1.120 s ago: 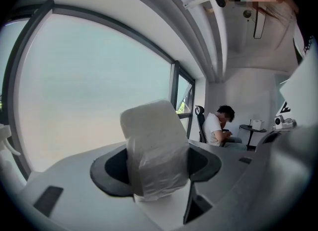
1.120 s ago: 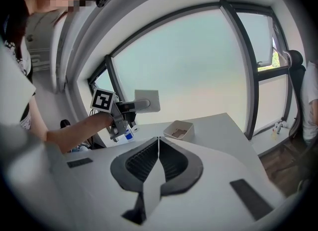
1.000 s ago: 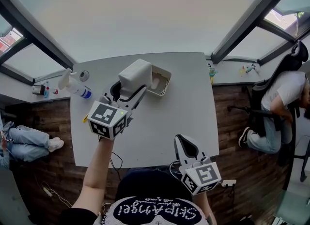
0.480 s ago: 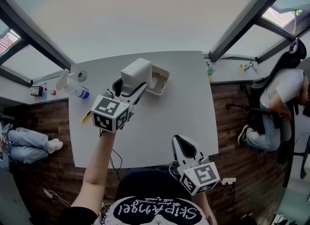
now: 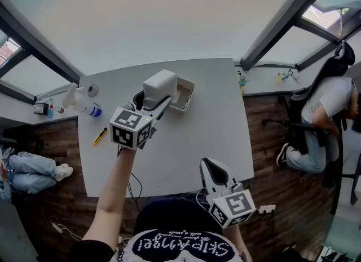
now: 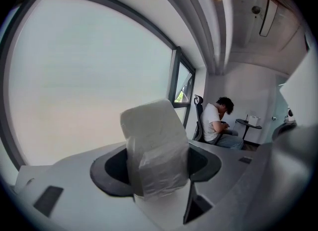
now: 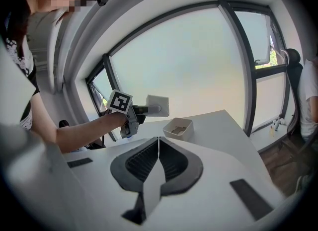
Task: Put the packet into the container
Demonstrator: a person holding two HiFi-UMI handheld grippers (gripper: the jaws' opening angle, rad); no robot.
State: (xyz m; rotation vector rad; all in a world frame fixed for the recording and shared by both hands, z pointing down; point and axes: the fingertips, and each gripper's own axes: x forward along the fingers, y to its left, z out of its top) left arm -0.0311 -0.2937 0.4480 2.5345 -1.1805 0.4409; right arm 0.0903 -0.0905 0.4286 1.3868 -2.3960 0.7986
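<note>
L tongs (image 5: 151,102) were clamped on the white packet (image 5: 160,83). Jaws stood wide w/ the packet upright btwn them, sticking out past the tips, held clear of the table (image 5: 220,114). The container (image 5: 190,88), an open white box, sat just beyond those tips & a bit to their right. The packet hung up by its left edge, not inside. R tongs (image 5: 214,171) had jaws together, nothing btwn, at the table's near edge, well back from the container. A spray bottle (image 5: 84,104), small round item (image 5: 92,90) & yellow pen-like thing (image 5: 100,136) lay left of L tongs.
</note>
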